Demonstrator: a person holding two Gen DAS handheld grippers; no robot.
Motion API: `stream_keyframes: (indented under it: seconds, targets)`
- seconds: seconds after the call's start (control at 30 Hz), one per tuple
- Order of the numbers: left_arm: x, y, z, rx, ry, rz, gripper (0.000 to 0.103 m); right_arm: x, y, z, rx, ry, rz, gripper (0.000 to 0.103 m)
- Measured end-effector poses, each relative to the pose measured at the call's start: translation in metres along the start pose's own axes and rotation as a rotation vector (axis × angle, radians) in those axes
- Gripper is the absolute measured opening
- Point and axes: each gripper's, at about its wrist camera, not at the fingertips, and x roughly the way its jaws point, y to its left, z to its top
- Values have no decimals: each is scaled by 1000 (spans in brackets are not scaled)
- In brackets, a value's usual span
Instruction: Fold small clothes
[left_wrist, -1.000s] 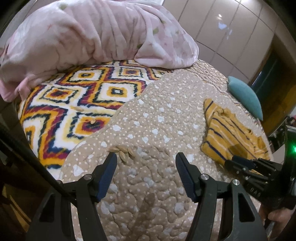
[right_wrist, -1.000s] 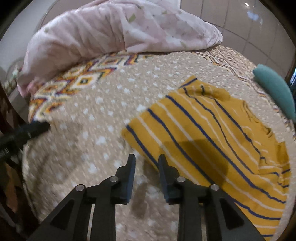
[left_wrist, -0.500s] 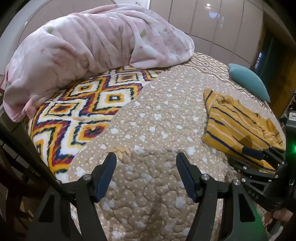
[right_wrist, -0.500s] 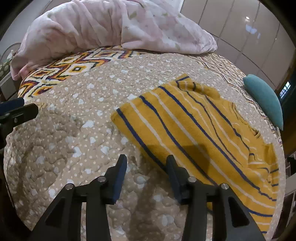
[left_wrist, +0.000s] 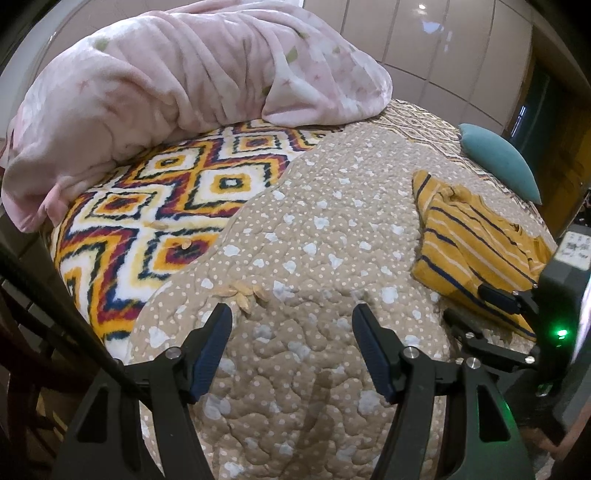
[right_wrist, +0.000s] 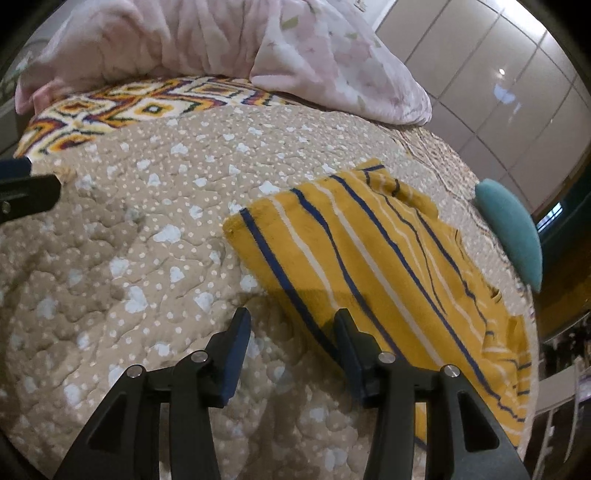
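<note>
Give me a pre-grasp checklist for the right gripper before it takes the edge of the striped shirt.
1. Right gripper open: ok; its jaws have just been opening, and the pads press on nothing.
2. Striped shirt within reach: ok; its near edge runs between the fingertips.
3. Shirt edge actually between the pads: cannot tell; the fingers may sit above the fabric.
4. Shirt lying flat: not ok; the far end is bunched and wrinkled.
5. Left gripper out of the way: ok; open over bare quilt, apart from the shirt.
6. Teal cushion clear of the shirt: ok.

Both wrist views down onto bed
</note>
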Motion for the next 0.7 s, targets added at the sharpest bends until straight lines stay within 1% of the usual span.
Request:
stream_keyframes:
  seconds: [0.1, 0.27, 0.43, 0.5, 0.53, 0.57, 0.63, 0.7]
  targets:
    - [0, 6, 1, -25, 2, -7, 67, 7, 4, 6, -14, -6, -55, 51]
    - [1, 20, 3, -82, 7, -25, 67, 23, 15, 24, -47, -2, -181, 51]
    - [0, 19, 4, -82, 10, -26, 67, 45, 24, 49, -88, 26, -302, 50]
    - [-4, 17, 4, -77, 9, -27, 67, 52, 24, 57, -80, 43, -296, 39]
    - [-6, 16, 4, -76, 7, -28, 67, 53, 24, 58, -75, 50, -280, 28]
    - [-9, 15, 5, -75, 5, -28, 67, 54, 24, 59, -75, 53, -272, 22]
    - [-15, 11, 7, -68, -2, -28, 67, 49, 18, 60, -58, 45, -241, 14]
    - [-22, 5, 10, -54, -16, -23, 69, 39, 1, 61, 14, 29, -178, 12]
